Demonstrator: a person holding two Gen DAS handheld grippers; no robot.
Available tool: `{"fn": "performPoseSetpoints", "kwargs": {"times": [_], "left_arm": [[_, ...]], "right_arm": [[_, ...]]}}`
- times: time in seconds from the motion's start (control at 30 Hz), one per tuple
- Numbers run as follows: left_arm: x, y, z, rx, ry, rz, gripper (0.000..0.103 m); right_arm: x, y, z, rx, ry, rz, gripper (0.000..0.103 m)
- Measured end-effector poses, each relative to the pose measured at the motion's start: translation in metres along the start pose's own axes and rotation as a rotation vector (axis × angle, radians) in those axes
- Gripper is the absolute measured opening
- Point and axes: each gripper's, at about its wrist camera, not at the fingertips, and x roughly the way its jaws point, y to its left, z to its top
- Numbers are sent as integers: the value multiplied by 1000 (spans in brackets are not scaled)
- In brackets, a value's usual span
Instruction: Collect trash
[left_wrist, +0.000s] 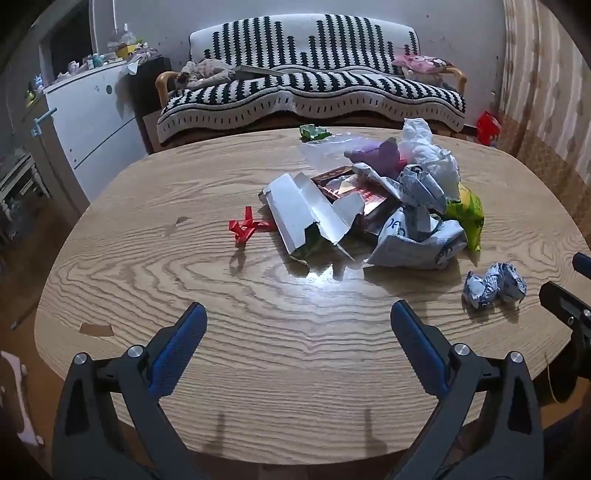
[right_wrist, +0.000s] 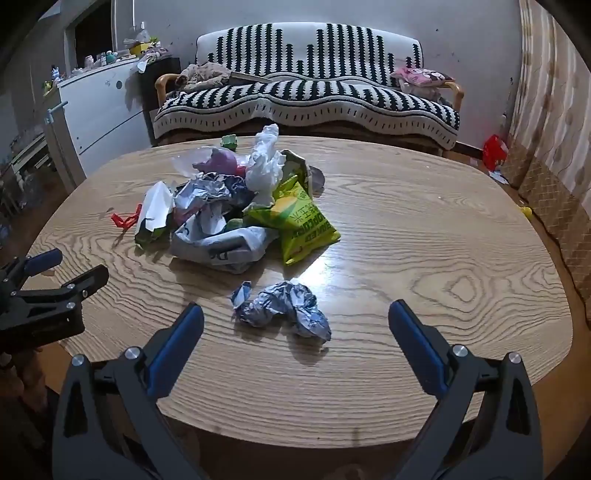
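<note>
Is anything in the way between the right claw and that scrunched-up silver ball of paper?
No, nothing visible blocks it. The right claw is open above bare table, and the crumpled silver paper lies just ahead of its fingers, apart from the big trash pile farther back.

The yellow-green snack bag (right_wrist: 295, 221) carries upside-down lettering, too small to make out; the crumpled grey mailer bag (right_wrist: 221, 243) shows large letters (partly folded away, unreadable).

One foil ball (right_wrist: 282, 308), one green packet (right_wrist: 299, 218) (both crumpled), two grippers.
</note>
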Motion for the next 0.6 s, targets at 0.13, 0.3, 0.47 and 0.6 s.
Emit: {"fn": "performPoseSetpoints", "kwargs": {"times": [0.13, 0.3, 0.47, 0.6], "left_arm": [[1, -1, -1, -5, 5, -4, 97], [2, -1, -2, -4, 10, -4, 97], [2, -1, -2, -7, 16, -11, 97], [2, 0, -2, -7, 16, -11, 97]], "right_arm": [[-1, -2, 0, 11, 1, 5, 97], [-1, -1, 0, 1, 1, 1, 97], [-1, -1, -1, 0, 3, 1, 97], [0, -1, -1, 1, 4, 2, 97]]}}
